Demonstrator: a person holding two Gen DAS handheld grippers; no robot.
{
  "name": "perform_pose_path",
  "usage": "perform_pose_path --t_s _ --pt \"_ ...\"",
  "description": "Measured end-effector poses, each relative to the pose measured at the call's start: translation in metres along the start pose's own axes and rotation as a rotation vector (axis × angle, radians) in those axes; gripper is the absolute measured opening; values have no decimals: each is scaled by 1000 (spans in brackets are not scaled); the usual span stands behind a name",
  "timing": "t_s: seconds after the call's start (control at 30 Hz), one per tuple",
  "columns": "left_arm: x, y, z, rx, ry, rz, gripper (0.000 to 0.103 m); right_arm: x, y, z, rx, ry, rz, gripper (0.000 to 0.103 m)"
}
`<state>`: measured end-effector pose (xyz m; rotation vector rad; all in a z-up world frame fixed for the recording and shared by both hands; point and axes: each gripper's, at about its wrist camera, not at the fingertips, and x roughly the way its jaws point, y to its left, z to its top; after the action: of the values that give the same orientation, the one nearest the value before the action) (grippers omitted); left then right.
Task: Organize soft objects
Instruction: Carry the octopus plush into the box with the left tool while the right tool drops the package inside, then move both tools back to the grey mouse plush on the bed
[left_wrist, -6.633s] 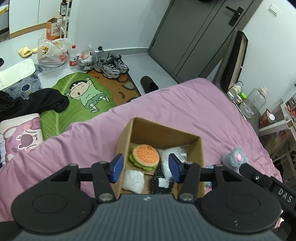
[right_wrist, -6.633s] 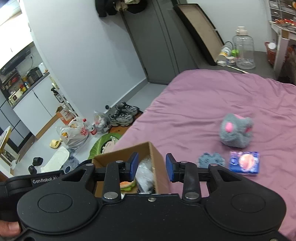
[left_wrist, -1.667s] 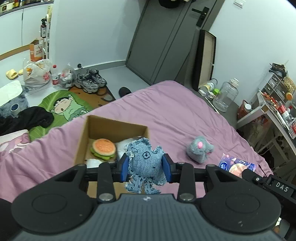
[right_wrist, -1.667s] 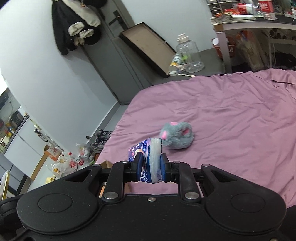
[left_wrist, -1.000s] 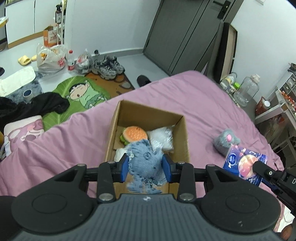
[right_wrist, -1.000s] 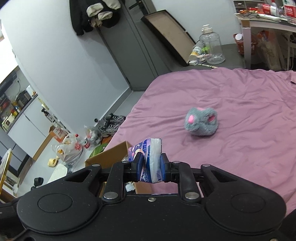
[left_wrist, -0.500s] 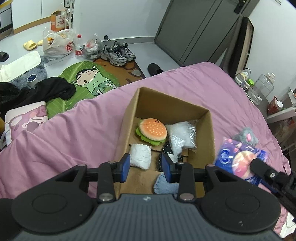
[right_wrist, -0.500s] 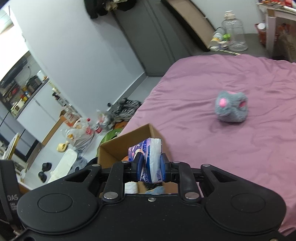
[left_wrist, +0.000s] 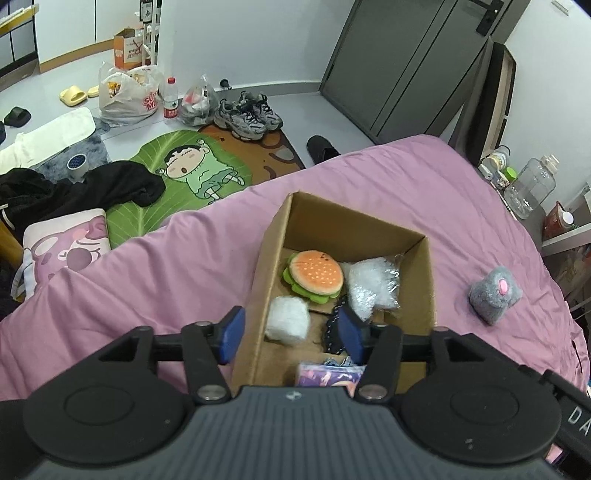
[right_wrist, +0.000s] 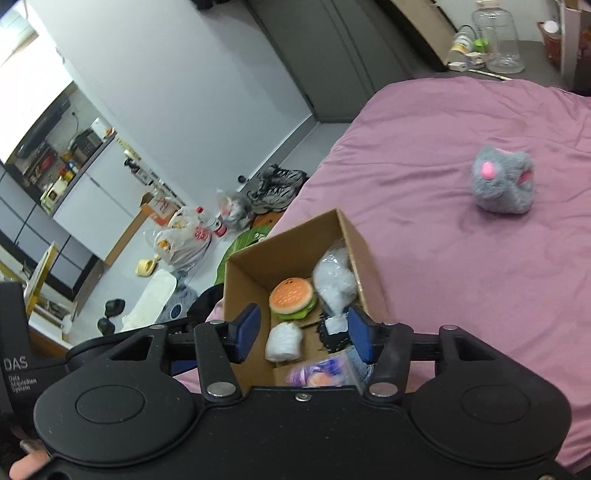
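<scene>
Black plastic left tool (left_wrist: 291, 330) and right tool (right_wrist: 304, 334), blue pads, silver screws, white "DAS" lettering.

- The box (left_wrist: 428, 273) is open on top; burger (left_wrist: 314, 272), bags and packet (right_wrist: 321, 373) crowd its floor.
- The bed (right_wrist: 461, 122) lies bare around the mouse (right_wrist: 502, 184).

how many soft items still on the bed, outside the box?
1: the grey plush mouse with pink ears lies alone on the purple bedsheet, right of the brown cardboard box. More may be hidden behind the gripper bodies.
</scene>
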<state>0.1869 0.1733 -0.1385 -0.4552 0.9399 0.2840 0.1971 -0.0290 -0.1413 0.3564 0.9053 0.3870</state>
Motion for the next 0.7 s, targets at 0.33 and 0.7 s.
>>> perform_pose_path --t_s 0.33,0.7 --pt "-18 -33 -5 62 -35 -26 73 -36 -36 17 56 -84 -73 57" --pt "-28 -71 -12 129 -51 -28 73 -67 -69 29 95 -159 -110 80"
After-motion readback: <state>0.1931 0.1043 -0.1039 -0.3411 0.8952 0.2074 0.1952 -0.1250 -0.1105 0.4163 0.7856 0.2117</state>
